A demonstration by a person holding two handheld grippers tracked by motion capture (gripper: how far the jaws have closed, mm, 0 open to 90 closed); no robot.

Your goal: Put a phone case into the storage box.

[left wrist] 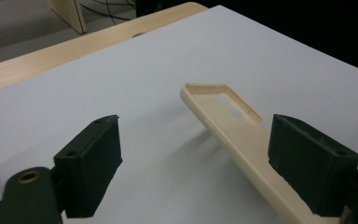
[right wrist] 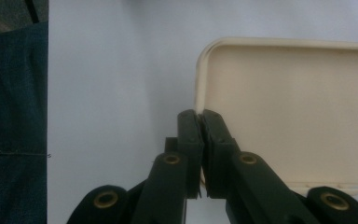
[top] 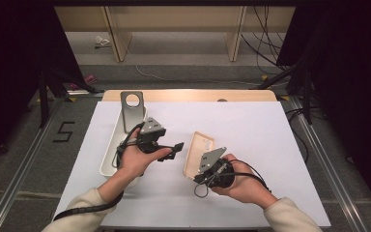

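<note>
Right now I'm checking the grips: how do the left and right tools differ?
The left tool stands open, its jaws apart and pressing nothing; the right tool is shut on the rim of the beige plastic phone case. The left one merely has the case's other end between its jaws. Both are black.

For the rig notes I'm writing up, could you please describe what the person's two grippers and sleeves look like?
Both the left gripper and the right gripper are black, each topped by a grey three-cornered plate. Their jaws are blocky black pads on arms with brass-coloured pivot rings. A black cable trails from each; the left one runs in ribbed sheathing. The sleeves are cream-coloured.
</note>
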